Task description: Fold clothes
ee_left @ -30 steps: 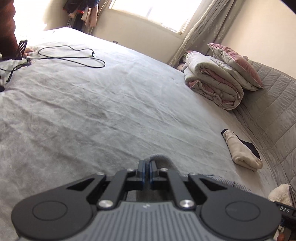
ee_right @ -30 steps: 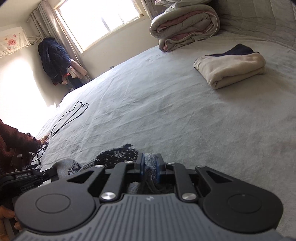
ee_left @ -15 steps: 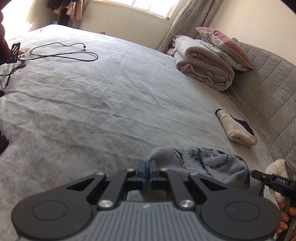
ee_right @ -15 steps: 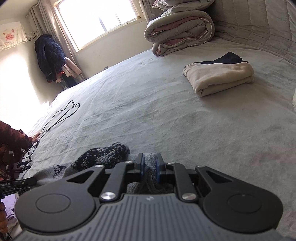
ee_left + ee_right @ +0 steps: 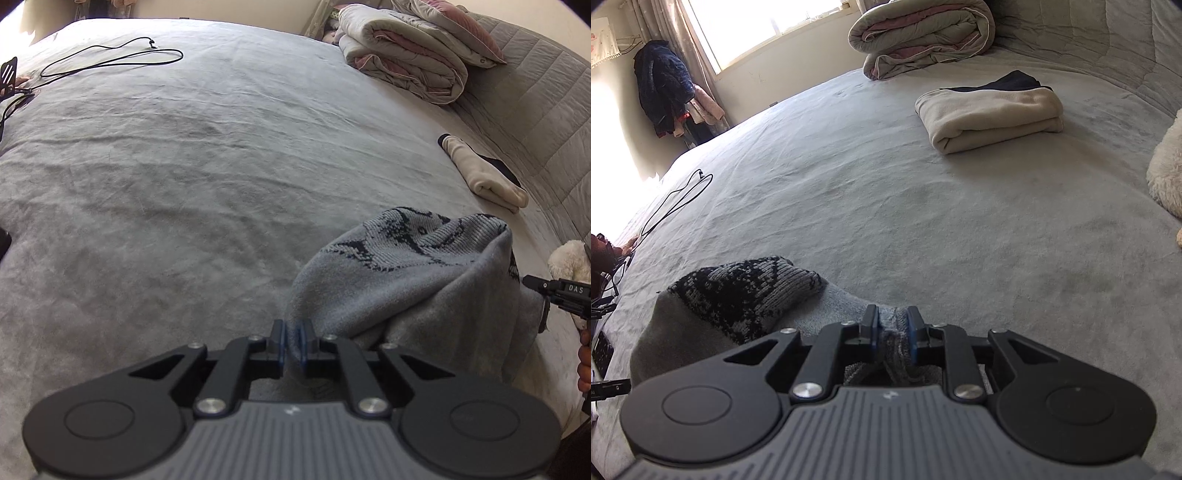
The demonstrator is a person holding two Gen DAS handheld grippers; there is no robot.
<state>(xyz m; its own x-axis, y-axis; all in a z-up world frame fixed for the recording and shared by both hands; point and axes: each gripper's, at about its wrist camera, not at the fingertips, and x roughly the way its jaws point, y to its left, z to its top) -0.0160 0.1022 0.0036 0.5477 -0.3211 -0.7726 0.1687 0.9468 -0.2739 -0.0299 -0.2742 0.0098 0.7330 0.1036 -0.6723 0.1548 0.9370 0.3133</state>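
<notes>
My left gripper (image 5: 293, 345): angled down toward the bed, fingers (image 5: 281, 343) close together with a fold of the grey knit sweater (image 5: 406, 280) pinched between the blue pads; jaws have just been opening a little, cloth between them.

My right gripper (image 5: 892, 334): also angled downward, fingers (image 5: 911, 334) set somewhat wider, a bunched edge of the same sweater between the pads; jaws have just been opening as well.

My right hand (image 5: 583, 365): seen at the right edge of the left wrist view, wrapped round the black handle of its gripper.
</notes>
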